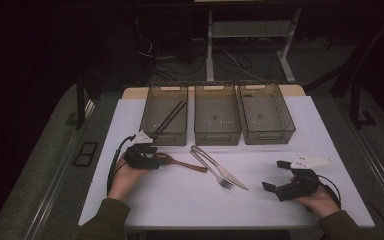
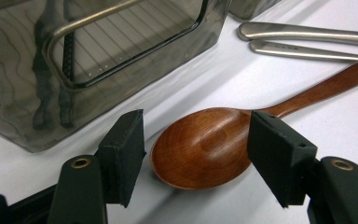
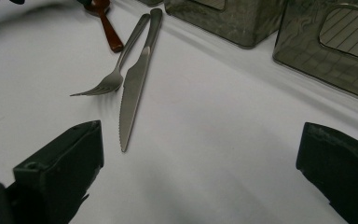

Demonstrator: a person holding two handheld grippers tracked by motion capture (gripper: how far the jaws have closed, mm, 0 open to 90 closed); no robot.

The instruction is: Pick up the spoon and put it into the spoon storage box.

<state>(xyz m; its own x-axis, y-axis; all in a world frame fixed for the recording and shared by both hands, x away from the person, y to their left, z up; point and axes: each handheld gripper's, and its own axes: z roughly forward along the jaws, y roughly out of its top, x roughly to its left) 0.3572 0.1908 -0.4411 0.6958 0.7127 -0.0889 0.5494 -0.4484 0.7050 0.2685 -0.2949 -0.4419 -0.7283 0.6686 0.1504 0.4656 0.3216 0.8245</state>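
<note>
A brown wooden spoon (image 1: 182, 164) lies on the white table, its bowl to the left. My left gripper (image 1: 155, 161) sits low at that bowl. In the left gripper view the spoon's bowl (image 2: 205, 144) rests on the table between the jaws of my left gripper (image 2: 200, 128); the left pad (image 2: 123, 154) stands a little apart from it, so the jaws are open around it. My right gripper (image 1: 275, 175) rests at the front right, jaws wide open and empty. In the right gripper view its jaws (image 3: 200, 140) frame bare table.
A steel fork (image 1: 212, 170) and knife (image 1: 230, 176) lie side by side mid-table. Three clear grey trays stand in a row behind: the left tray (image 1: 165, 139) holds black chopsticks (image 1: 170, 119); the middle tray (image 1: 217, 136) and right tray (image 1: 270, 135) look empty.
</note>
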